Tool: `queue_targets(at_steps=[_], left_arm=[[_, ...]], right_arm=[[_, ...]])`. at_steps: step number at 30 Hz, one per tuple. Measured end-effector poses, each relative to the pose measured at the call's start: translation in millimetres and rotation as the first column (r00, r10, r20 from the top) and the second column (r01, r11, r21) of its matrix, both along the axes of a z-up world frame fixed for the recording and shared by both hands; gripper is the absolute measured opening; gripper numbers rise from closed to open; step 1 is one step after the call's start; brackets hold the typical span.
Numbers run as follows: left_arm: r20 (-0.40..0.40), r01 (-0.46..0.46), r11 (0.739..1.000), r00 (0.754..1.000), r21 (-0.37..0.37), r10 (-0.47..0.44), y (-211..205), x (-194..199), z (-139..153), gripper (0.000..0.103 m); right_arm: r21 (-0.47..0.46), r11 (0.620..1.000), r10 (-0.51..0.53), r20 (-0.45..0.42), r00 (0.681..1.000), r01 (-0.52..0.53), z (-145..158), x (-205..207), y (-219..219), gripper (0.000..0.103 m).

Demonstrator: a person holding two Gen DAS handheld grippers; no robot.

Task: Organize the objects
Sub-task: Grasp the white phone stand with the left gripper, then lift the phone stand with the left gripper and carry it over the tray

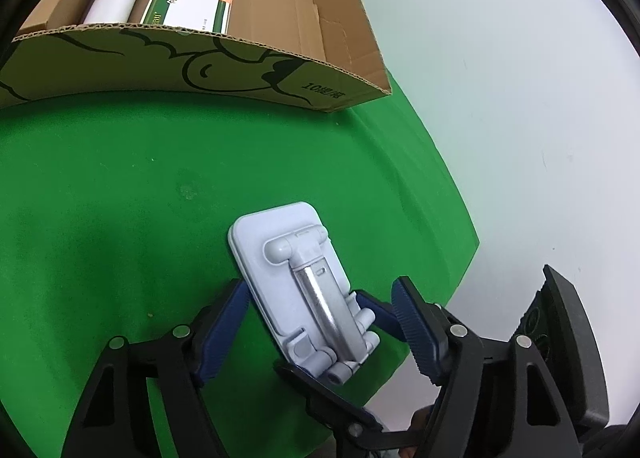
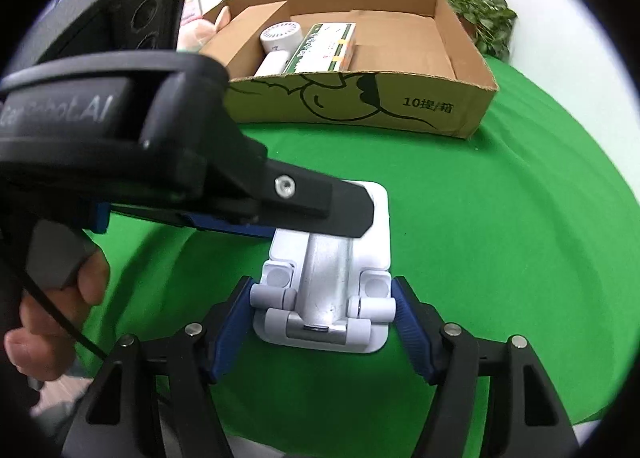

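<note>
A white folding phone stand (image 1: 298,278) with a silver arm lies folded flat on the green cloth (image 1: 120,198). My left gripper (image 1: 320,318) has its blue pads on both sides of the stand's plate and is shut on it. In the right wrist view the stand (image 2: 326,286) sits between my right gripper's (image 2: 322,318) blue pads, which touch its hinged end on both sides. The left gripper's finger (image 2: 312,206) crosses over the stand's far end from the left.
An open cardboard box (image 2: 440,106) stands at the back of the cloth and holds a white handheld fan (image 2: 280,42) and a green-and-white carton (image 2: 326,46). Potted plants (image 2: 480,14) stand behind it. A white table surface (image 1: 520,98) lies right of the cloth.
</note>
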State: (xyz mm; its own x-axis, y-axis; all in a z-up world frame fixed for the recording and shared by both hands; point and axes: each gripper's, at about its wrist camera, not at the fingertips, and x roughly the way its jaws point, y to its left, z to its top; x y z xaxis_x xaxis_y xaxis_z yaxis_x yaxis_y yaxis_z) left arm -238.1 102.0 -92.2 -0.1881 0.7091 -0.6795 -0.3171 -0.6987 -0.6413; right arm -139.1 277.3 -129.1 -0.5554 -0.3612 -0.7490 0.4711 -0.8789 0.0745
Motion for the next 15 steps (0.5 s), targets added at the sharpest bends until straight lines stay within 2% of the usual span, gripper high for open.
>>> queue_targets(at_steps=[2,4,7,12,15], left_arm=[[-0.007,-0.009,1.000,1.000,-0.014,0.009,1.1,-0.4,-0.6,0.064],[-0.007,-0.015,1.000,1.000,-0.025,0.015,1.9,-1.0,-2.3,0.052],[0.016,-0.020,1.000,1.000,-0.016,0.021,4.6,-3.8,-9.2,0.041],[0.037,-0.021,1.000,0.999,-0.009,0.021,1.4,1.7,-8.8,0.034],[0.008,-0.022,1.000,1.000,-0.019,0.022,1.0,4.0,-2.3,0.032]], right_arm=[[-0.054,0.999,-0.008,0.015,1.000,0.009,1.2,0.9,6.7,0.067],[-0.112,0.994,-0.013,0.037,0.999,0.018,2.1,-0.8,12.2,0.067],[-0.179,0.984,-0.007,0.064,0.998,0.018,4.3,-0.5,14.4,0.067],[-0.242,0.970,0.022,0.080,0.997,-0.002,4.3,3.6,9.9,0.067],[-0.248,0.969,0.023,0.072,0.997,-0.005,5.1,3.2,7.2,0.066]])
